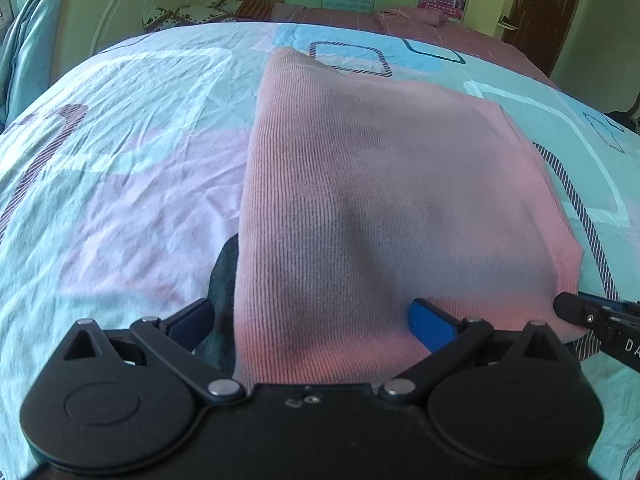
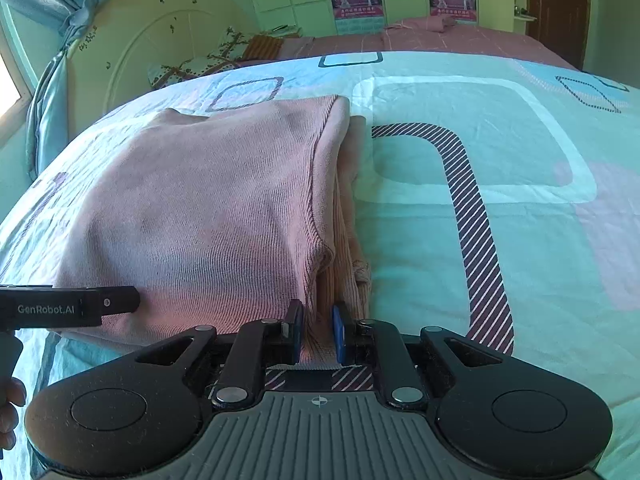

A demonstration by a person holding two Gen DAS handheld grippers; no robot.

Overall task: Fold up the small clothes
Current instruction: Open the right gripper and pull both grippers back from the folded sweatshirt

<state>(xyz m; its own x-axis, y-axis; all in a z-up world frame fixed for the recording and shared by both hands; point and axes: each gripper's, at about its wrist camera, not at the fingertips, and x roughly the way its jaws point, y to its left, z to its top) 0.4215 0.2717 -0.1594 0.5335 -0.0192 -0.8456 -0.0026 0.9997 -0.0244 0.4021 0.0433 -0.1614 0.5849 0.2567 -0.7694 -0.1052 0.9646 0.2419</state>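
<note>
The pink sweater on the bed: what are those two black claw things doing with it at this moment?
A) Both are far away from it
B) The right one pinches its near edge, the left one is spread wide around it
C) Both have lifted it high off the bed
B: the right gripper has its blue pads closed on the pink sweater edge, while the left gripper is spread wide at the near edge.

A pink rib-knit garment (image 1: 360,200) lies folded into a rough rectangle on the patterned bed, its top layer smooth and flat. Seen from the right wrist, the pink rib-knit garment (image 2: 208,216) shows stacked layers along its right-hand edge, where a seamed hem curves down and a small bunched knot of fabric protrudes.
</note>
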